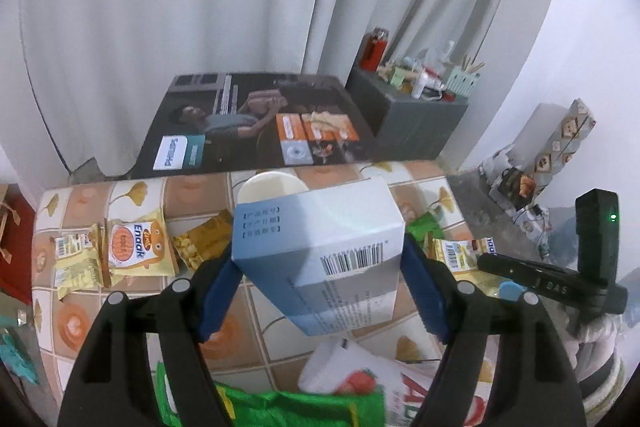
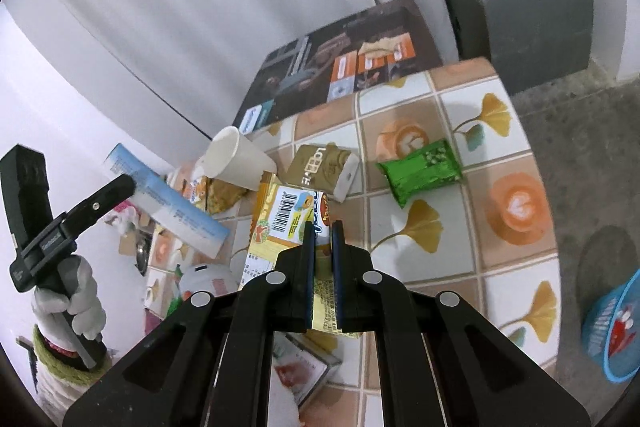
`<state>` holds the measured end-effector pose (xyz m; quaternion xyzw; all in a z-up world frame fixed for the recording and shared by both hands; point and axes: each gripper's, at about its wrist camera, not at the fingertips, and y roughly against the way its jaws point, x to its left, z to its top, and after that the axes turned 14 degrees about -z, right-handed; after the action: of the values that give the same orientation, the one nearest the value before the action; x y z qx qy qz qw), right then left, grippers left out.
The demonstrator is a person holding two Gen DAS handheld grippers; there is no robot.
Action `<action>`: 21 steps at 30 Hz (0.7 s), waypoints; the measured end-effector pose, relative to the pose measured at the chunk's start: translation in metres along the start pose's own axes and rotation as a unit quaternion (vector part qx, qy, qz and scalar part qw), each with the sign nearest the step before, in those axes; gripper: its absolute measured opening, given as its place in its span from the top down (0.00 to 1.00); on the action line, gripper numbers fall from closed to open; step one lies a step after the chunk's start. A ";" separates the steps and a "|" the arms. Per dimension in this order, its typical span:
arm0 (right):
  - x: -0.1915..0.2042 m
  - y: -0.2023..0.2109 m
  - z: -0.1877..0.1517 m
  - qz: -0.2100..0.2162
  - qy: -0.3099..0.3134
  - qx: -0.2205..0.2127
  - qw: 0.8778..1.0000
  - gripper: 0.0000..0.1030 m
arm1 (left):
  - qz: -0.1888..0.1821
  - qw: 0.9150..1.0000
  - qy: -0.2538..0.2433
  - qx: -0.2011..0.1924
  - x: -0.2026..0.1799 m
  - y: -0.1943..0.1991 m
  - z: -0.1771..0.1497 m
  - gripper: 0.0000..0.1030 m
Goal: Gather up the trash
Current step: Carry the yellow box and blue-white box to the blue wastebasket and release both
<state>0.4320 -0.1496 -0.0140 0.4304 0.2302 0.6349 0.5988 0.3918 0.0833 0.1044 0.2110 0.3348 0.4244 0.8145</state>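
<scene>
In the left wrist view, the left gripper (image 1: pixel 320 275) grasped a blue-and-white rectangular cardboard box (image 1: pixel 324 255) with a printed barcode; its blue-padded fingers (image 1: pixel 218 297) pressed on the box's two narrow sides, and the box sat tilted between them, lifted clear of the tiled table (image 1: pixel 76 323) with orange and ginkgo-leaf squares. Just beyond the box's far edge a white paper cup (image 1: pixel 268 187) showed its open rim. On the table to the left lay yellow Enaak snack packets (image 1: pixel 132 247), and a yellow corn-print wrapper (image 1: pixel 204 239) lay just beside them, nearer the box. At the near edge a bright green wrapper (image 1: pixel 280 405) lay blurred beneath the fingers. In the right wrist view, the right gripper (image 2: pixel 322 259) was clenched on a yellow printed snack packet (image 2: pixel 288 219) bearing a barcode, the thin packet pinched between the two nearly closed fingers (image 2: pixel 308 267) and standing up from them toward the far side. Beyond it on the table lay a gold-brown carton (image 2: pixel 324 167), the white paper cup (image 2: pixel 236 159) on its side, and a green foil wrapper (image 2: pixel 420 171) to the right. At the left, a white-gloved hand (image 2: pixel 72 303) gripped the other tool, which carried the blue-and-white box (image 2: pixel 168 199) above the table's left edge. A blue plastic basket (image 2: pixel 616 331) sat on the floor at far right.
</scene>
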 end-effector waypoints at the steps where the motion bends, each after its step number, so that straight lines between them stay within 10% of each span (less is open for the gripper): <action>1: -0.002 0.004 -0.001 0.001 -0.003 -0.003 1.000 0.94 | -0.002 1.000 -0.002 -0.006 -0.004 0.006 -0.001 0.28; 21: -0.113 0.149 -0.103 -0.013 -0.095 -0.068 0.993 0.94 | -0.065 0.993 -0.075 -0.067 -0.193 0.082 -0.084 0.28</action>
<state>0.2532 -0.2611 0.0219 0.4444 0.1342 0.5976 0.6537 0.2054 -0.0272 0.1693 0.1651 0.2566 0.3747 0.8755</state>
